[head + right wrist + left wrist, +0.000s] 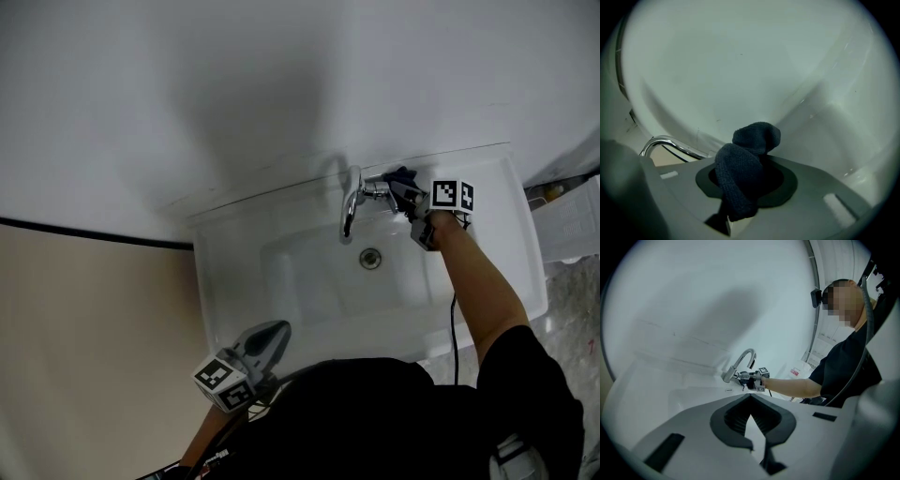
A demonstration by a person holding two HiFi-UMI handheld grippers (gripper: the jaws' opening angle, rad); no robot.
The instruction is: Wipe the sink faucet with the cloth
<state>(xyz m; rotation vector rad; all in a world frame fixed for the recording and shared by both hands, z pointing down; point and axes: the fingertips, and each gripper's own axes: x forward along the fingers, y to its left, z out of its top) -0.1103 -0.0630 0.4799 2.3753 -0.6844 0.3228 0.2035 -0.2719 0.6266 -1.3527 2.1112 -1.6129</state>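
keeping the right gripper (405, 192) pinched firmly on the cloth (747, 159) beside the faucet (351, 204), press it along the chrome, while the left gripper (754, 427), pressed together and empty, hangs near the sink (525, 244).

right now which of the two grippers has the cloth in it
The right gripper, up at the faucet, grips the dark cloth between its jaws; the left gripper is shut and empty.
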